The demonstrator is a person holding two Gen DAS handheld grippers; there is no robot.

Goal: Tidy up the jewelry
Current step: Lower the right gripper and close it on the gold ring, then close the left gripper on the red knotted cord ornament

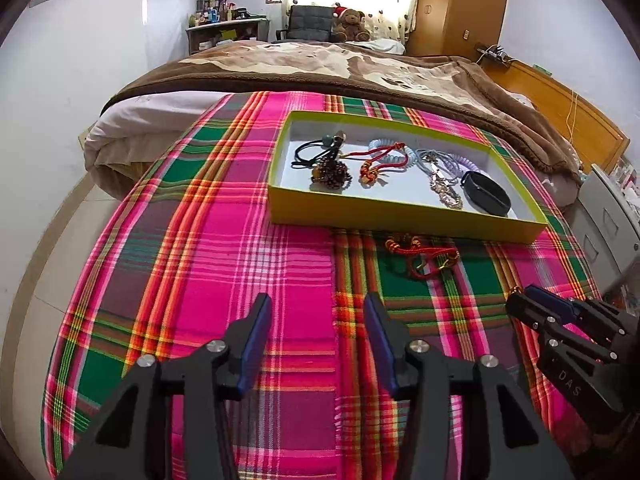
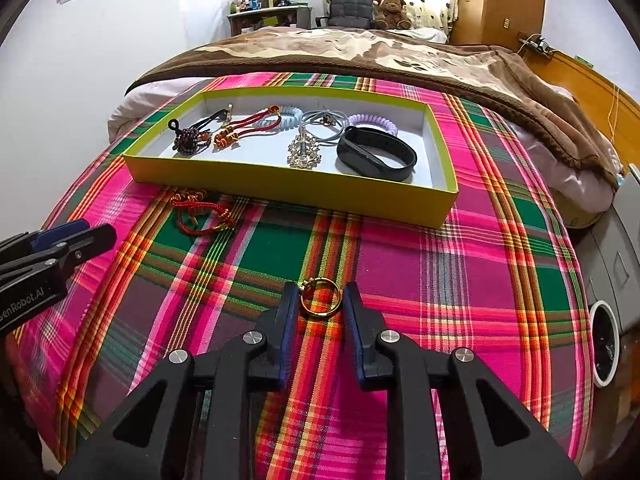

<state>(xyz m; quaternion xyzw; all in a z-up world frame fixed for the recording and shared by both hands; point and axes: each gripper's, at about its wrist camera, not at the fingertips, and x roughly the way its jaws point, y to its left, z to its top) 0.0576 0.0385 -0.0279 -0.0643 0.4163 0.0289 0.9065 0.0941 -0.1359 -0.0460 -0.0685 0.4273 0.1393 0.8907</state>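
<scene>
A yellow-green tray (image 1: 400,213) (image 2: 280,190) sits on a plaid cloth and holds several pieces: a dark beaded bracelet (image 2: 191,142), red cords, coil hair ties, a crystal pendant (image 2: 304,151) and a black wristband (image 2: 376,154). A red knotted cord bracelet (image 1: 424,254) (image 2: 202,212) lies on the cloth in front of the tray. My right gripper (image 2: 320,300) is shut on a gold ring (image 2: 320,298), just above the cloth. My left gripper (image 1: 318,316) is open and empty, over the cloth before the tray.
The plaid cloth (image 1: 224,264) covers the end of a bed with a brown blanket (image 1: 320,68). A grey cabinet (image 2: 616,256) stands at the right. A chair with a teddy bear (image 1: 351,24) stands at the back.
</scene>
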